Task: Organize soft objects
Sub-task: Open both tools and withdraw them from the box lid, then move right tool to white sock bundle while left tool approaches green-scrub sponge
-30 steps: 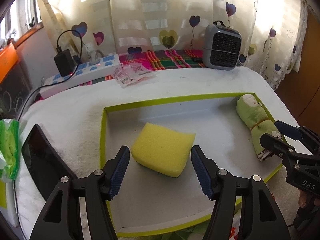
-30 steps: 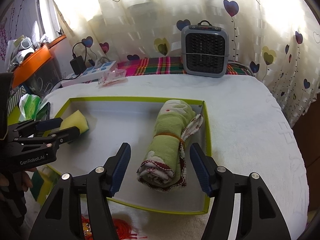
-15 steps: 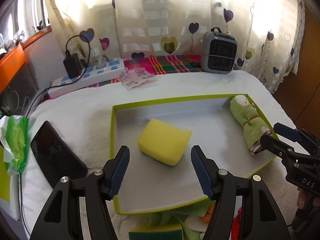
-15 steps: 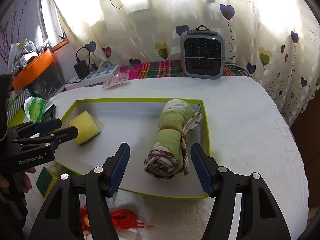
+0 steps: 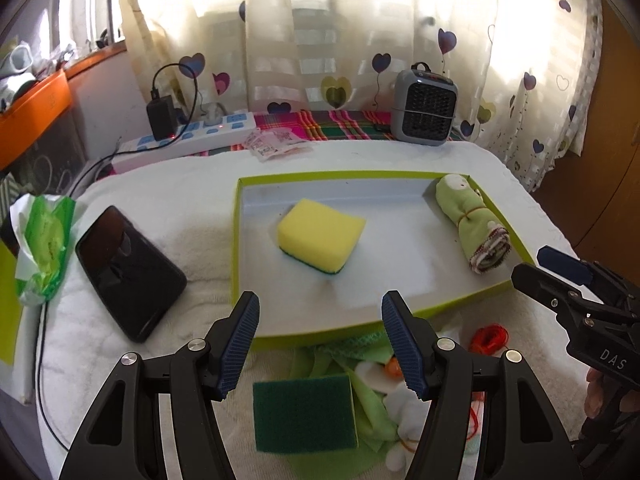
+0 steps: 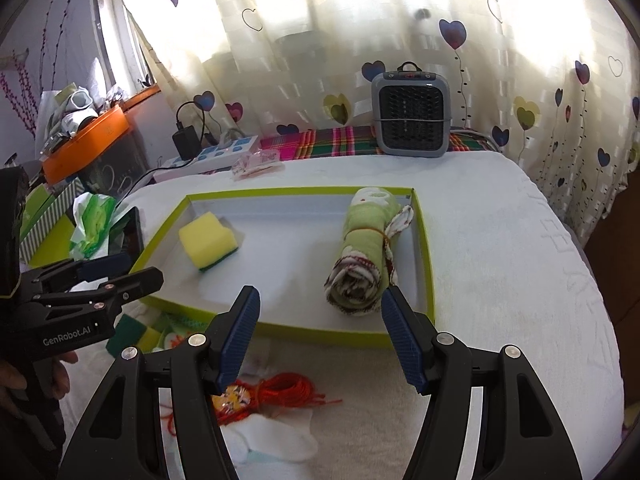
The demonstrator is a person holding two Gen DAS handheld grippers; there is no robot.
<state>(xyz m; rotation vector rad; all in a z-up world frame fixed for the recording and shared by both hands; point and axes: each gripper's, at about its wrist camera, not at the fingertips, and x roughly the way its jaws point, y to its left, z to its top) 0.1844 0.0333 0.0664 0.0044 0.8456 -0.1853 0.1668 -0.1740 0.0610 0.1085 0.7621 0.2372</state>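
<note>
Left tool (image 5: 320,340) and right tool (image 6: 320,336) both hover with fingers spread, empty.

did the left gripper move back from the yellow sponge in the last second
Yes. The left gripper has pulled back toward the person: the yellow sponge in the tray now lies well ahead of its open jaws.

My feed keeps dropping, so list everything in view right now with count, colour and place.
tray: 1, lime rim, white floor, mid-table
yellow sponge: 1, yellow on green, tray's left part
rolled towel: 1, green, tray's right side
green-topped sponge: 1, on table before tray
loose cloths: pile, green and white, beside that sponge
red string: 1 bundle, before tray
phone: 1, black, left of tray
wipes pack: 1, green, far left
power strip: 1, white, back left
heater: 1, grey, back
left claw: open, empty
right claw: open, empty
</note>
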